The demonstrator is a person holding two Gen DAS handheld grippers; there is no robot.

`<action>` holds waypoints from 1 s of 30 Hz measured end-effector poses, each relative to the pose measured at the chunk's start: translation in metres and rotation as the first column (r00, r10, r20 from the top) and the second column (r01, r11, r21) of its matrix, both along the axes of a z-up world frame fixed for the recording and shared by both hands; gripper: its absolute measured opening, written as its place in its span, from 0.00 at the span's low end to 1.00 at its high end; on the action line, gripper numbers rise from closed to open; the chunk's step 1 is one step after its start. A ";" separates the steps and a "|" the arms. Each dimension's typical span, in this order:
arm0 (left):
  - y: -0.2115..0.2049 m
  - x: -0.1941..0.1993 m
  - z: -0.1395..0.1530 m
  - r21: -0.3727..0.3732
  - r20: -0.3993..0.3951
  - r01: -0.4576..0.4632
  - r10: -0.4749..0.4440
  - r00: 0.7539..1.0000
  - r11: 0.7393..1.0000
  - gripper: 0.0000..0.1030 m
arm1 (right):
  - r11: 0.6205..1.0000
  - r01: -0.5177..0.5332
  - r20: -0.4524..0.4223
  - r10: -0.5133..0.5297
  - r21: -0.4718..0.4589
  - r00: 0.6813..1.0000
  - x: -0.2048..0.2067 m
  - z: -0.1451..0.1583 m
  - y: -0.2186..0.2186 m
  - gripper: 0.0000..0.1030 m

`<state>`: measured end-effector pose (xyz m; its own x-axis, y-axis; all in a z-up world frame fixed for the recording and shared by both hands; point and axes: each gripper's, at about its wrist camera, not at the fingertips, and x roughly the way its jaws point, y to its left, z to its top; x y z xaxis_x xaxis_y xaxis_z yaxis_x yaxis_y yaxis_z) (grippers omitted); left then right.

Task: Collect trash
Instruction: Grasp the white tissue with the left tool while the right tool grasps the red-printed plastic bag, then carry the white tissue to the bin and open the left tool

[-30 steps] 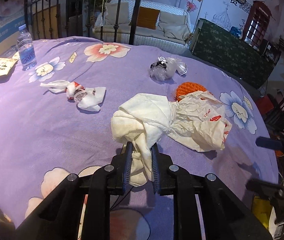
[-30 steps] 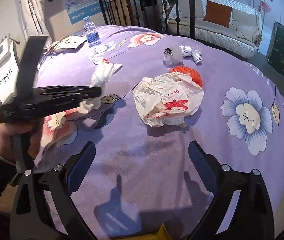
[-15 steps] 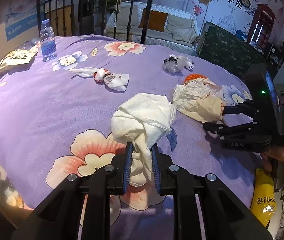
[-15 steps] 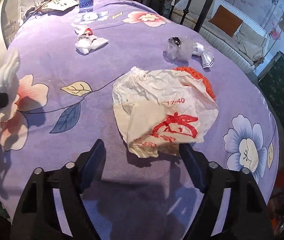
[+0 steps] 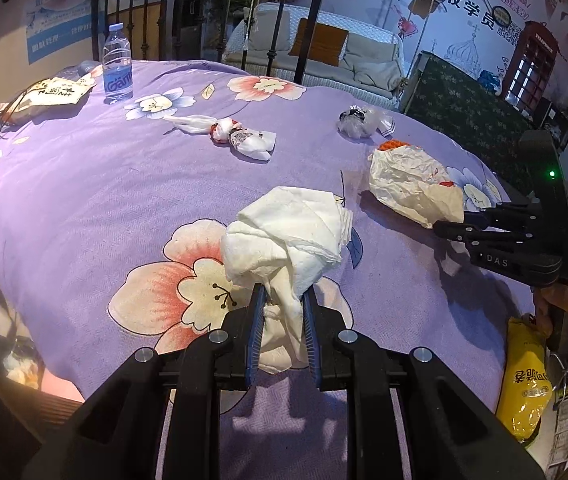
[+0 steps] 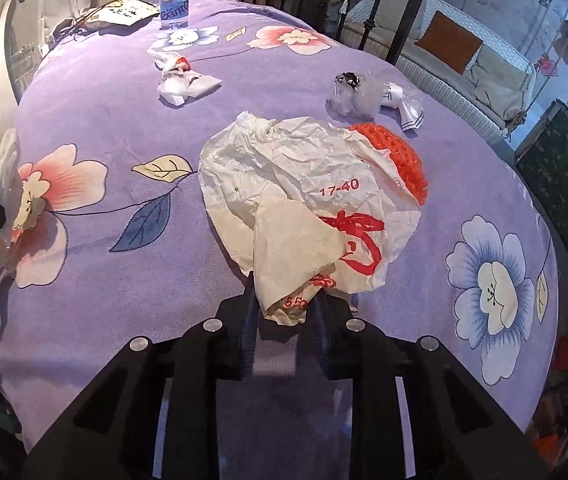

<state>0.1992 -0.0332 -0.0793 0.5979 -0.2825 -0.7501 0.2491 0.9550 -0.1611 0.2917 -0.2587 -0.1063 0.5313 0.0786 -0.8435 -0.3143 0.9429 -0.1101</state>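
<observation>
My left gripper (image 5: pixel 281 312) is shut on a crumpled white tissue wad (image 5: pixel 288 236) and holds it above the near edge of the purple flowered table cover (image 5: pixel 83 200). My right gripper (image 6: pixel 284 300) is shut on the near corner of a crumpled white paper bag with red print (image 6: pixel 308 208); the bag lies on the cover over an orange foam net (image 6: pixel 396 152). In the left wrist view the right gripper (image 5: pixel 444 226) holds that bag (image 5: pixel 408 180) at the right.
A knotted white wrapper (image 5: pixel 239 136), a clear plastic wrapper (image 5: pixel 360 120), a water bottle (image 5: pixel 117 64) and a printed pouch (image 5: pixel 51 92) lie farther back. A yellow bag (image 5: pixel 524 376) hangs below the table's right edge. Iron railing and a sofa stand behind.
My right gripper moved in to the paper bag and shut on its corner. My left gripper drew back toward the near edge with the tissue wad.
</observation>
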 end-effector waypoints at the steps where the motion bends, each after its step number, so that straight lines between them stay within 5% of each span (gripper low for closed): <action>1: 0.001 -0.003 0.001 -0.001 0.004 -0.001 0.001 1.000 1.000 0.18 | 1.000 0.000 0.007 0.000 0.013 1.000 -0.005 0.004 0.000 0.24; 17: 0.027 -0.049 0.029 -0.016 0.097 -0.033 0.034 0.995 0.999 0.18 | 0.984 -0.129 0.162 0.108 0.125 0.981 -0.096 0.083 0.060 0.24; 30: 0.116 -0.092 0.024 -0.001 0.075 -0.234 0.234 0.969 0.972 0.18 | 0.938 -0.200 0.185 0.152 0.283 0.971 -0.147 0.070 0.123 0.24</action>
